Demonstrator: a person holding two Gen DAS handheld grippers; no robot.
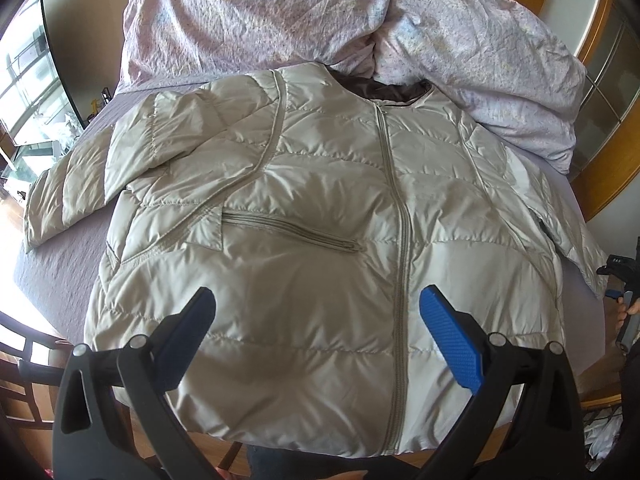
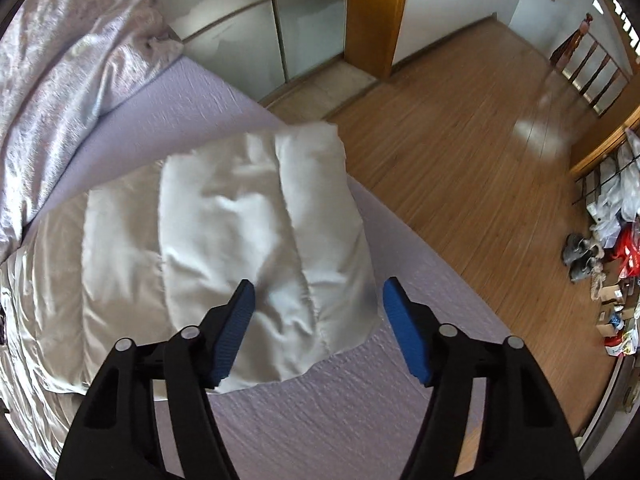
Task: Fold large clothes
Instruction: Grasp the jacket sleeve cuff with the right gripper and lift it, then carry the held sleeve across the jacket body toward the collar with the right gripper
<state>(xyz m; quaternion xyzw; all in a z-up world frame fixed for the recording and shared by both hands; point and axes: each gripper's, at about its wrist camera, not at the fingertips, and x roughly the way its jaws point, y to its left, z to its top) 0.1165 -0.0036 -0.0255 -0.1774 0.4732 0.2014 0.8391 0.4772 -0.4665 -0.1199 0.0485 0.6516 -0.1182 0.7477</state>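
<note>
A pale beige quilted puffer jacket (image 1: 320,208) lies face up on the bed, zipped, collar at the far side, hem toward me. Its left sleeve (image 1: 68,184) spreads out to the left. My left gripper (image 1: 318,312) is open and empty, hovering above the jacket's lower front. In the right wrist view the jacket's right sleeve (image 2: 260,232) lies on the lilac sheet near the bed edge. My right gripper (image 2: 318,300) is open, its jaws straddling the sleeve's cuff end just above it. The right gripper also shows at the right edge of the left wrist view (image 1: 620,280).
A crumpled floral duvet (image 1: 320,16) is piled at the far side of the bed (image 2: 340,412). Wooden floor (image 2: 480,152) lies beyond the bed's right edge, with shoes and clutter (image 2: 608,248) by the wall. A dark wooden chair (image 1: 24,368) stands at the lower left.
</note>
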